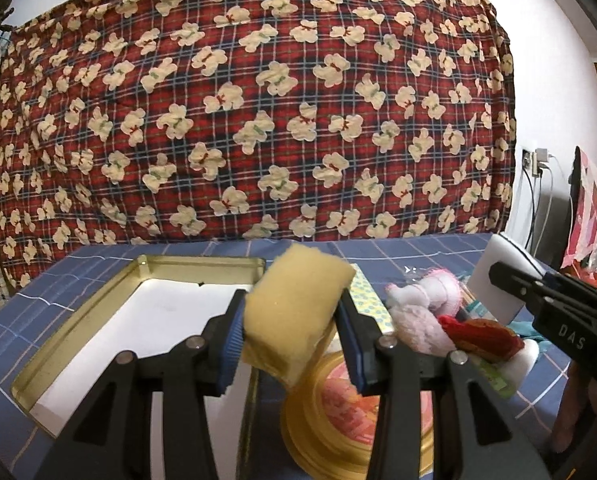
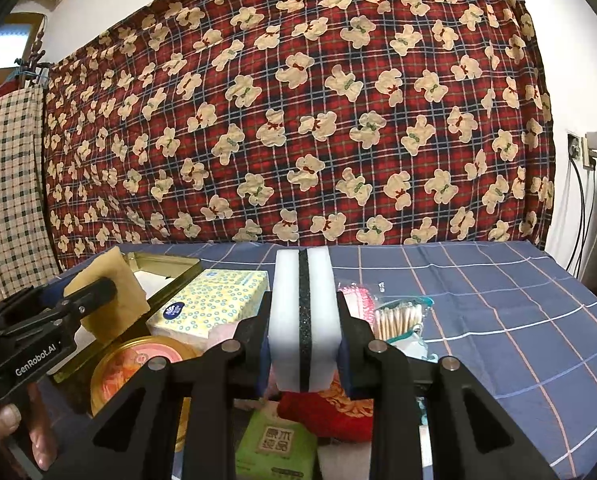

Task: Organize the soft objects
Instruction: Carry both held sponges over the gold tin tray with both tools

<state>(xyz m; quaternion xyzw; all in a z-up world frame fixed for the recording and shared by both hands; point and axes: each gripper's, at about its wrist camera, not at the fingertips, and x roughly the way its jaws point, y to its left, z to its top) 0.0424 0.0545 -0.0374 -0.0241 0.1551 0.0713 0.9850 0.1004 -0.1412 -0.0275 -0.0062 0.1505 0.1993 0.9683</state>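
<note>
Left hand-held gripper [image 1: 290,332] pinching yellow sponge [image 1: 294,304], right [image 2: 304,344] pinching white sponge [image 2: 303,316], cotton swabs [image 2: 398,318] right-view only.

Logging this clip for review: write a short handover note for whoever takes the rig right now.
Left gripper: shut on the yellow sponge, held above the open gold tin.
Right gripper: shut on the white sponge, lifted over the pile.
Done: both sponges picked up.
Left: nothing visible in the tin yet; pink plush, red cloth and tissue pack lie on the blue sheet.

Probably a home bedroom, bear-print quilt [image 1: 254,112] hung behind blue checked bedsheet [image 2: 498,300]
</note>
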